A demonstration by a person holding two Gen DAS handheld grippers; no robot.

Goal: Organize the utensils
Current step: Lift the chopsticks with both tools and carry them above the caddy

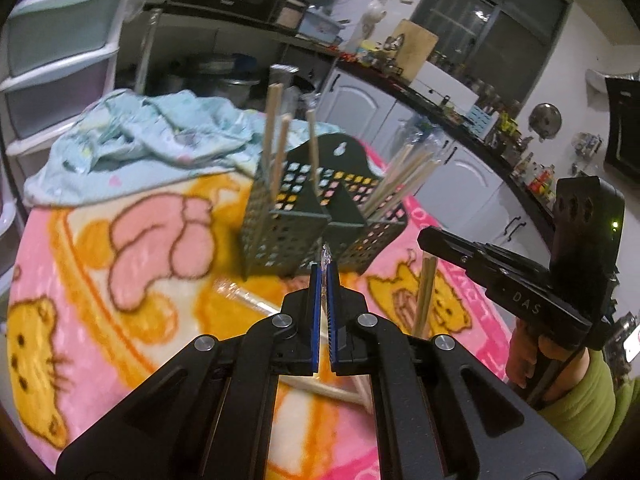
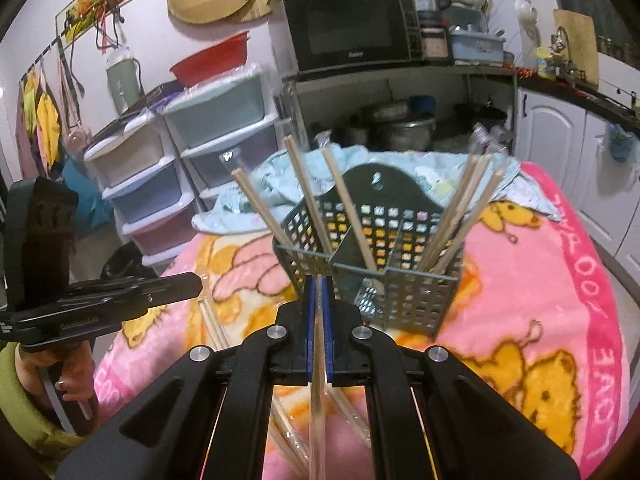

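Observation:
A dark perforated utensil holder (image 1: 316,208) with divided compartments stands on the pink blanket; it also shows in the right wrist view (image 2: 384,256). Several wooden chopsticks (image 1: 278,140) stand in its left and right compartments (image 2: 464,208). My left gripper (image 1: 323,270) is shut on a clear plastic wrapper (image 1: 326,254), just in front of the holder. My right gripper (image 2: 317,280) is shut on a chopstick in clear wrap (image 2: 317,380), held before the holder. The right gripper also shows in the left wrist view (image 1: 424,236), with a chopstick (image 1: 424,300) hanging below it.
Loose wrapped chopsticks (image 1: 256,300) lie on the cartoon blanket (image 1: 120,280) near the front (image 2: 288,436). A crumpled light-blue cloth (image 1: 160,136) lies behind the holder. Plastic drawers (image 2: 224,132), a microwave (image 2: 348,32) and a kitchen counter surround the table.

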